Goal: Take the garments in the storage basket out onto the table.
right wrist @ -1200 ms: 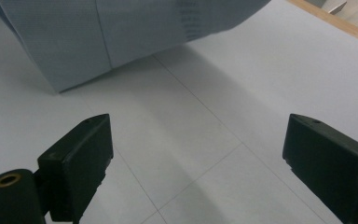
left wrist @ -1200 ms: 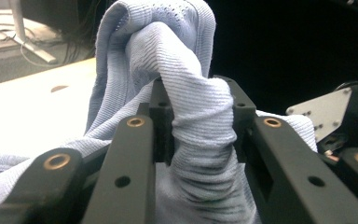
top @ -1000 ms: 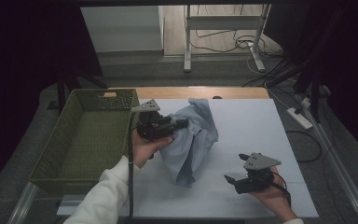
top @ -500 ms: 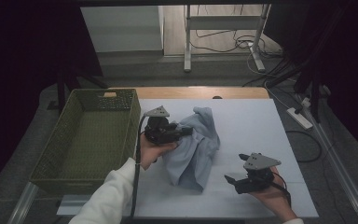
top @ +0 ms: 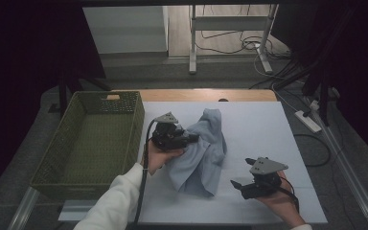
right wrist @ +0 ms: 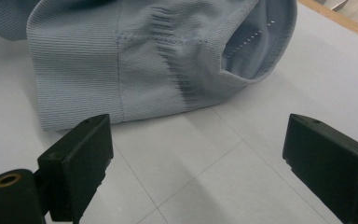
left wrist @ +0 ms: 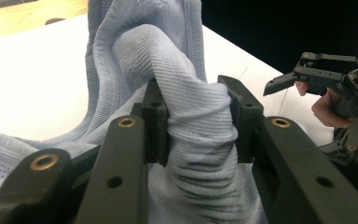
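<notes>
A light blue knitted cloth [top: 202,155] lies bunched in the middle of the white table top [top: 258,124]. My left gripper [top: 191,139] is at its left side, shut on a thick raised fold. In the left gripper view that fold [left wrist: 168,51] is squeezed between both pads of my left gripper [left wrist: 193,121]; the jaws have just been opening slightly, and the cloth is still between them. My right gripper [top: 239,172] rests low at the front right, open and apart from the cloth. In the right gripper view its jaws [right wrist: 196,154] stand wide, with the cloth's hem [right wrist: 121,60] just beyond them.
A green woven basket [top: 139,124] stands off the table's left edge, close to my left hand. A wooden strip [top: 206,95] runs along the far edge. A power strip [top: 309,120] and cables lie on the floor at the right.
My left gripper has come down and slightly nearer with the cloth in it. The cloth's raised part has sunk and slumped onto the table. The right gripper has kept still.
</notes>
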`<state>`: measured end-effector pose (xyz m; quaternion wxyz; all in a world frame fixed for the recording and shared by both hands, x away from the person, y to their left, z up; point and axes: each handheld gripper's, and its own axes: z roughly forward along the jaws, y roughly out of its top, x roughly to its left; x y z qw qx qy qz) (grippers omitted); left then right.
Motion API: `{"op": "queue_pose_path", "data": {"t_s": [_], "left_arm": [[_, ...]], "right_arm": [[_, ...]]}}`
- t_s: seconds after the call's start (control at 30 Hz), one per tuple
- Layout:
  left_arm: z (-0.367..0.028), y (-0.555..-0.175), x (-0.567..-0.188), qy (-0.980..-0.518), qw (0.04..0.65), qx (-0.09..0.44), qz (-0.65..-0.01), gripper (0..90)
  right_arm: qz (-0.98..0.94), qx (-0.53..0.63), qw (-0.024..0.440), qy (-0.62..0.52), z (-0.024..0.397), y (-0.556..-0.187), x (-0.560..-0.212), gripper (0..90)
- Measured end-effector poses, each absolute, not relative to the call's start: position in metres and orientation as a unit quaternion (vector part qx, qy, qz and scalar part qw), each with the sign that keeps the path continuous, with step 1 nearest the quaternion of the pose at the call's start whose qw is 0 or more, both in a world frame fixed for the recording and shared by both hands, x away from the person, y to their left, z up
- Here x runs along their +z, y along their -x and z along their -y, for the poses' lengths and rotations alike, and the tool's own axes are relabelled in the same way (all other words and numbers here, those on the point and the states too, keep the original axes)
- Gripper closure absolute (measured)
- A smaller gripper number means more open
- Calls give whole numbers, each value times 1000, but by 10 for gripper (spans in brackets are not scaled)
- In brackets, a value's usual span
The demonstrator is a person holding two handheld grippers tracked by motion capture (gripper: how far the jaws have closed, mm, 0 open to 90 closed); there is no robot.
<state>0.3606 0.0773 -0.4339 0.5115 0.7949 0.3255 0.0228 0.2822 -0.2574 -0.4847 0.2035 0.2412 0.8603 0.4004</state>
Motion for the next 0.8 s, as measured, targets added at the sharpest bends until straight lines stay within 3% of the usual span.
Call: {"op": "queue_pose_path", "data": {"t_s": [0.23,0.4,0.8], "left_arm": [[-77,-360,-434,-796,510,25,-327,622],[-78,-358,-429,-790,512,43,-334,380],[-94,-342,-409,-784,527,61,-321,321]], "right_arm": [[-860,401,204,-242,258,-282,-485,88],[-860,401,204,-241,257,-282,-485,88],[-860,402,203,-240,257,-282,-485,88]]}}
